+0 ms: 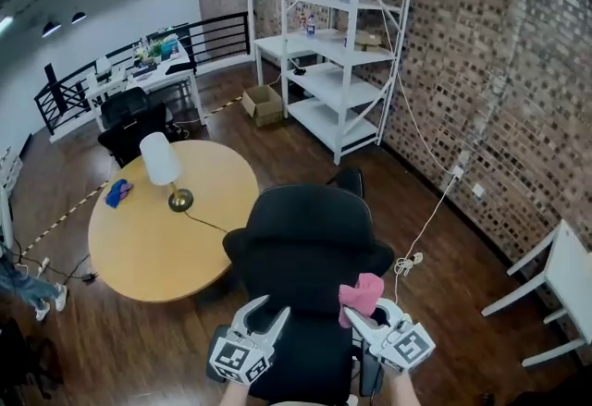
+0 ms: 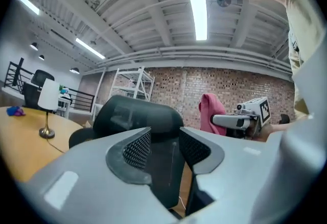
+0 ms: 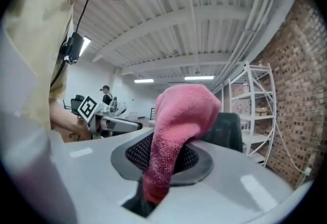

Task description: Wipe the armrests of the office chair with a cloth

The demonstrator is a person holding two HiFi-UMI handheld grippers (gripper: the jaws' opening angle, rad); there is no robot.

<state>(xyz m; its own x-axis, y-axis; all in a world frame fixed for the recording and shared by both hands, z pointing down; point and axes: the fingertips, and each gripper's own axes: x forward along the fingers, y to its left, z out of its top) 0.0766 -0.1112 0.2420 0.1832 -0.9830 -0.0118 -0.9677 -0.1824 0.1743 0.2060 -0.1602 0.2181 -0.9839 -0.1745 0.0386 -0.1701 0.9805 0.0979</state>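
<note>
bright ceiling strips, fisheye-warped edges

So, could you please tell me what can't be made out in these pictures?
Armrests: head view, mostly hidden by the chair back; neither gripper view shows them.
Seat: head view, covered by the backrest.
Blue thing on the table: head view, too small to name.
Shelf items: head view, too small.
Cloth tail: right gripper view, lost between the jaws.

No word, number or brand can be read. The marker cube (image 1: 240,360) on the left tool (image 1: 273,307), at 7 o'clock in the head view, and the one on the right tool (image 1: 363,316), at 5 o'clock, bear only black-and-white square patterns.
</note>
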